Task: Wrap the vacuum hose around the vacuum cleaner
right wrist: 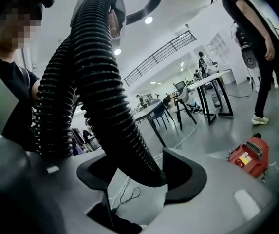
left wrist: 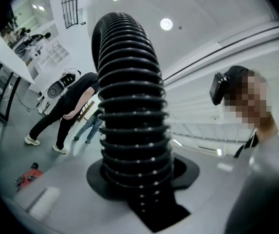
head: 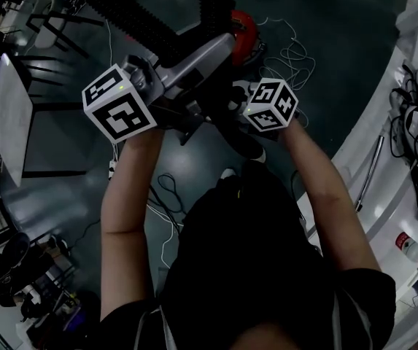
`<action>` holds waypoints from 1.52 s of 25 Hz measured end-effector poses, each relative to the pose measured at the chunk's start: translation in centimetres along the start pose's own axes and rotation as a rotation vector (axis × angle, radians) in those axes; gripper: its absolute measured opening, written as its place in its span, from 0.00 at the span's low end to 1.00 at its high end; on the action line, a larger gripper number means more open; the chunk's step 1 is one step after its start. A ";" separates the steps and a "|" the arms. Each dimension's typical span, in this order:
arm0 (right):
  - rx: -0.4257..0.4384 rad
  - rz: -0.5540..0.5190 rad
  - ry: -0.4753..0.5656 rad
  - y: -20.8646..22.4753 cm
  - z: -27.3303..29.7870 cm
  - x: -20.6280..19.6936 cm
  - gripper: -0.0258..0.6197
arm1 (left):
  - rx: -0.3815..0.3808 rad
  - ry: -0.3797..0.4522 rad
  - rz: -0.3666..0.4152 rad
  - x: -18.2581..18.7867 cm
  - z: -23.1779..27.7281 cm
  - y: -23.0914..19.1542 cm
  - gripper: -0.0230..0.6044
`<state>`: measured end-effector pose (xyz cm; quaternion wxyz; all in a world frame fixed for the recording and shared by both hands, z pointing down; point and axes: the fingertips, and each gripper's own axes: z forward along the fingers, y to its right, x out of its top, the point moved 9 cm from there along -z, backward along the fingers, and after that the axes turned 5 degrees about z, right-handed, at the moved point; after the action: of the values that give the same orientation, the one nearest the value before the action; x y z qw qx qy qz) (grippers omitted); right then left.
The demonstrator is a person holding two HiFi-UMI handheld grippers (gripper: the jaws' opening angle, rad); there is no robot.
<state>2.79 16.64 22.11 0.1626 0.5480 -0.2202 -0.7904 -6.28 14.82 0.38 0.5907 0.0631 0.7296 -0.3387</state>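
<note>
Vacuum hose was up off the floor and right in front of the person, black and ribbed. It rose from both grippers in two runs toward the far side of the head view, where it met what looked like the grey top of the vacuum cleaner. The left gripper had it for real: its jaws were drawn in to a middling gap, with the ribs filling the space from pad to pad. That looked like the anchor hand, pinning one run so the coil could not spring back. Over on the right, a different story: the right gripper had its jaws spread wide. The hose passed down between them and leaned toward the left pad, with floor showing through the gap beneath, so no squeeze there. My read was that this hand was only cradling the loop, free to slide along for a fresh hold farther up. From that gripper's view the hose climbed in a curve out of the top of the picture, with a second run hanging just left of it. A red machine lay on the floor off to the right, well clear, near loose cables. The wrap looked partway at best, and how many turns sat on the body I could not tell.
</note>
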 end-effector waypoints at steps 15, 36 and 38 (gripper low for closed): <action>-0.169 -0.136 -0.134 1.6 -1.5 0.3 0.34 | 0.074 0.037 -0.036 0.4 -3.0 -4.2 0.32; -0.496 -0.556 -0.436 1.6 -5.5 -1.9 0.31 | 0.116 0.045 -0.226 -3.4 -3.3 -8.2 0.32; -0.526 -0.612 -0.469 1.5 -6.0 -2.1 0.31 | 0.125 0.036 -0.230 -3.7 -3.1 -8.3 0.32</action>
<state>9.18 15.36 22.73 0.0011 0.3346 0.1285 -0.9335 -11.84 11.35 7.45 0.5295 0.0217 0.7202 -0.4477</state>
